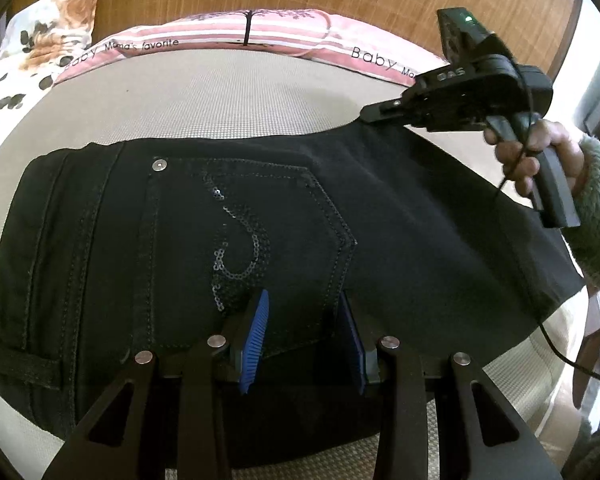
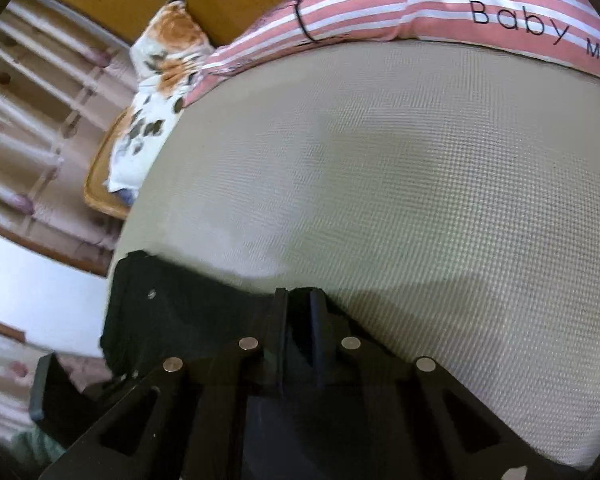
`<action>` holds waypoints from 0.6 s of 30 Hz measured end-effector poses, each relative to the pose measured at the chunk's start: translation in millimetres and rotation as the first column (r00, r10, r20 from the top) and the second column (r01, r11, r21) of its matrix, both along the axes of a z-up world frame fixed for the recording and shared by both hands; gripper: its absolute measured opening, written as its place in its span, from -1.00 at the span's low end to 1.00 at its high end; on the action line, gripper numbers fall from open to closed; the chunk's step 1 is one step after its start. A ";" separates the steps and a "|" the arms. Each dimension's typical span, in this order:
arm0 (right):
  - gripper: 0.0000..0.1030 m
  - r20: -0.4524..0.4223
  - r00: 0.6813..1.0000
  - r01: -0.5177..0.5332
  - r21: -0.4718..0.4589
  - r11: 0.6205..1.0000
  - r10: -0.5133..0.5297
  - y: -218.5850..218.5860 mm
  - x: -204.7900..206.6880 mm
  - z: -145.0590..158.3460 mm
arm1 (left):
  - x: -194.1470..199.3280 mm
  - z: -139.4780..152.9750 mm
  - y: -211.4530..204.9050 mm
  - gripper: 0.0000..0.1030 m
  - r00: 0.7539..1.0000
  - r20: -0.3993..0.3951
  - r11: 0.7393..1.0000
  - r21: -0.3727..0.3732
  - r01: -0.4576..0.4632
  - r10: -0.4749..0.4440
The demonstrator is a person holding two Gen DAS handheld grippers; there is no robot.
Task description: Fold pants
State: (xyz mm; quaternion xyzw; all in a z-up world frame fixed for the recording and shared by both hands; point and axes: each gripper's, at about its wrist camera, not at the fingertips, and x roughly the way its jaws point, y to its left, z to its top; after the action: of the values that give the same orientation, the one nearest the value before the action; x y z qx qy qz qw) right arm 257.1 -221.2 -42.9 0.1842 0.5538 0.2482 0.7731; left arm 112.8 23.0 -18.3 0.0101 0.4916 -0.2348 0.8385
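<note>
The bed (image 1: pixel 228 92) carries everything here, its beige woven cover bare between the pants and the pink striped pillow (image 1: pixel 260 36) at the far side; that cover is slick-looking, so if you drag rather than lift, the whole garment may slide with you and the fold line will wander.

The black jeans (image 1: pixel 400 200) lie flat across the near half of the bed, back pocket up, waistband to the left and the legs running off to the right; they look already doubled lengthwise, so a pull on one layer alone could peel the stack apart.

Your right gripper (image 2: pixel 300 312) has its fingers drawn together on the far edge of the jeans; in the left wrist view its tip sits right on that hem, but how much cloth is caught you cannot tell from either view; a shallow bite on thick denim is likely to slip out once the weight comes onto it.

Your left gripper (image 1: pixel 304 320) stands with its blue pads apart, low over the sequinned back pocket (image 1: pixel 252 232) and clamped on nothing; whether the tips press the cloth is unclear; if it does not pin or take the near edge, the right hand's pull may skew the fold; closing here may snag the sequins.
</note>
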 end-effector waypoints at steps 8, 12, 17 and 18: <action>-0.38 0.033 0.997 0.069 -0.048 0.996 -0.067 -5.6 -8.1 -3.1 | 1.2 -2.2 -6.8 -0.27 1.000 0.004 0.999 0.044 -0.006 0.005; -0.28 0.100 0.984 0.151 -0.024 0.988 -0.148 -35.9 -42.0 35.2 | 5.9 14.1 -19.5 -0.26 0.998 0.064 0.997 0.072 -0.004 0.000; -0.28 0.118 0.964 0.249 -0.085 0.965 -0.239 -100.2 -93.7 67.0 | 22.5 38.6 -60.6 -0.24 0.986 0.131 0.995 0.041 0.094 -0.099; -0.28 0.117 0.956 0.282 -0.105 0.954 -0.270 -119.6 -106.6 70.4 | 26.7 40.3 -71.6 -0.24 0.983 0.138 0.993 0.041 0.114 -0.118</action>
State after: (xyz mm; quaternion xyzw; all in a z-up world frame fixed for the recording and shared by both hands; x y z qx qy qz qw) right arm 150.6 -340.8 27.4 0.2001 0.4967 0.1126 0.8370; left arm 139.5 -48.6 21.9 0.0689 0.4336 -0.2739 0.8557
